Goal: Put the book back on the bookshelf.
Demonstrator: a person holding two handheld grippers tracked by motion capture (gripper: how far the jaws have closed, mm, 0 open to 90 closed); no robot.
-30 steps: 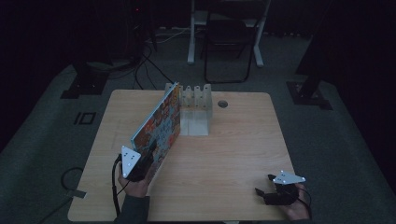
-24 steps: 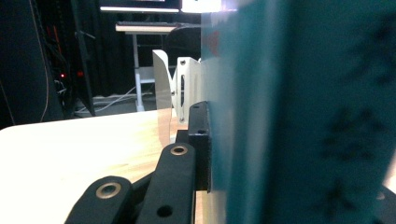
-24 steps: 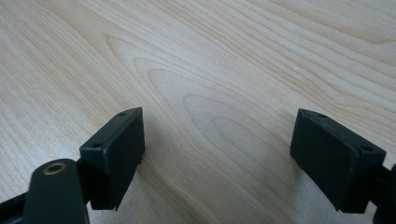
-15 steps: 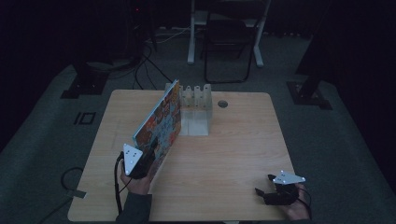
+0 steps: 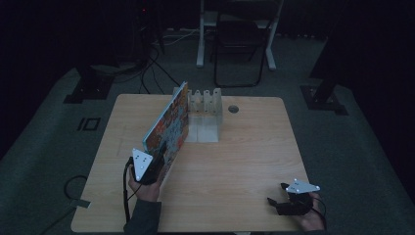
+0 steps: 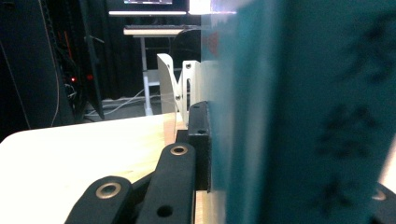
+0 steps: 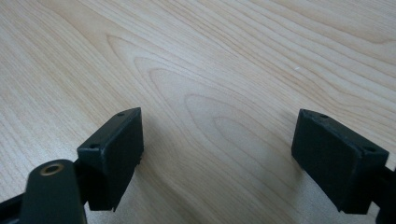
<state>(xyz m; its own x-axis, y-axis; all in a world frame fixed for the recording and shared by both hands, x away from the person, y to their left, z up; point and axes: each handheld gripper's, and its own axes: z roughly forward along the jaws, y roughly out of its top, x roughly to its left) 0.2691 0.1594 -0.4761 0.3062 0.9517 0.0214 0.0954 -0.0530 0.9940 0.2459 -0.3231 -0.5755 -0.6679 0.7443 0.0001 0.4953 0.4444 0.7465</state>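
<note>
Bare wood is lying open across the table [image 5: 235, 161] from centre out to three o'clock, with room toward the near edge. One left gripper [image 5: 155, 164], at seven o'clock, is clamping its jaws on one thin, flat book [image 5: 169, 125] with a busy, colourful cover and teal spine, standing on edge and running toward the one white slotted rack [image 5: 203, 115] at twelve o'clock, its far end just beside it. One right gripper [image 5: 278, 204] is resting at five o'clock, jaws spread wide, gripping nothing, pale grain showing between them.
</note>
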